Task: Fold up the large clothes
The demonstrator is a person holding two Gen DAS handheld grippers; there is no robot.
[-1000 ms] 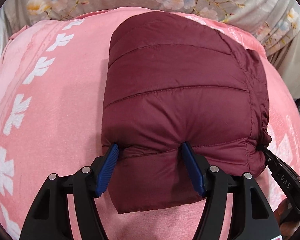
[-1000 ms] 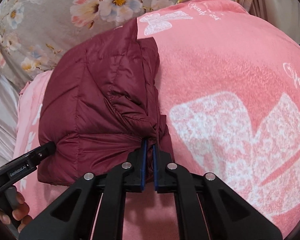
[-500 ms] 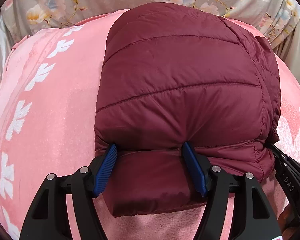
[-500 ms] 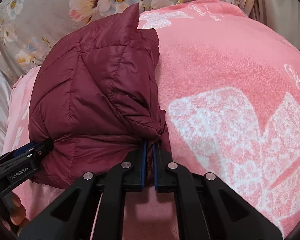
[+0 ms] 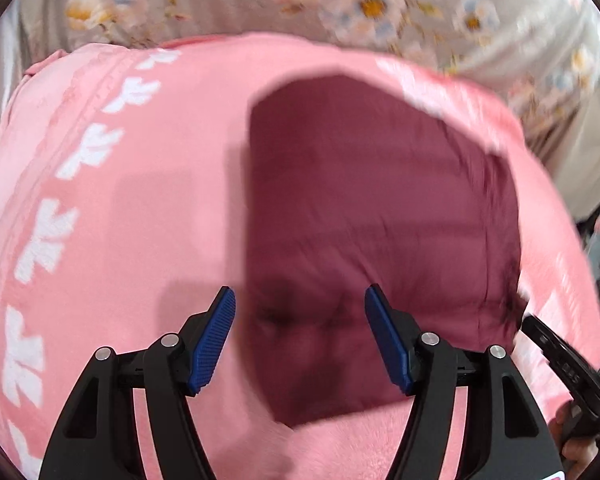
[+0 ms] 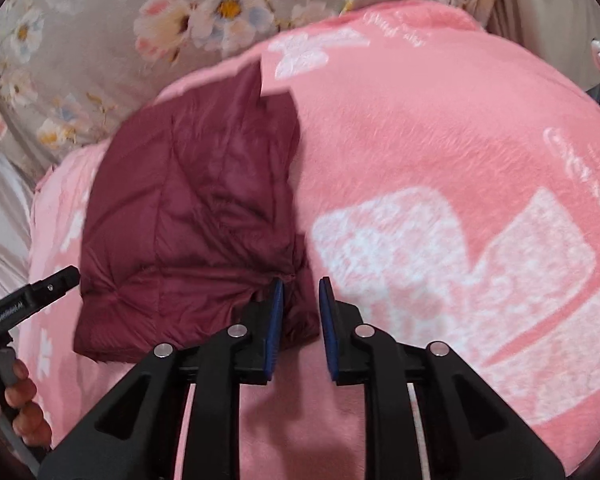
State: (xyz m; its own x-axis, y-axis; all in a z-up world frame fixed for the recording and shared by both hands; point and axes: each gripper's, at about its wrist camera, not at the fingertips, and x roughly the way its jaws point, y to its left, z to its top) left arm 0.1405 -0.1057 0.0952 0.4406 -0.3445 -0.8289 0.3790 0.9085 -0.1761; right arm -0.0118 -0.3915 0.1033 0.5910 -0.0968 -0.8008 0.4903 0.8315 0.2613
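Note:
A dark red quilted puffer jacket [image 5: 380, 216] lies folded into a compact bundle on the pink blanket [image 5: 120, 200]; it also shows in the right wrist view [image 6: 192, 216]. My left gripper [image 5: 300, 320] is open, its blue pads either side of the bundle's near edge, hovering just above it without holding it. My right gripper [image 6: 300, 312] is open a little, with the jacket's near right corner lying between and under its pads. The left wrist view is blurred by motion.
The pink blanket with white patterns [image 6: 460, 260] covers the bed. A grey floral sheet [image 6: 160, 32] lies behind it. The other gripper shows at the edge of each view [image 5: 560, 360] [image 6: 28, 300], with the person's fingers [image 6: 20, 400] on its handle.
Both grippers have let go of the jacket: the right one opened from shut, the left one lifted off. The bundle dropped flat onto the blanket, farther from the cameras.

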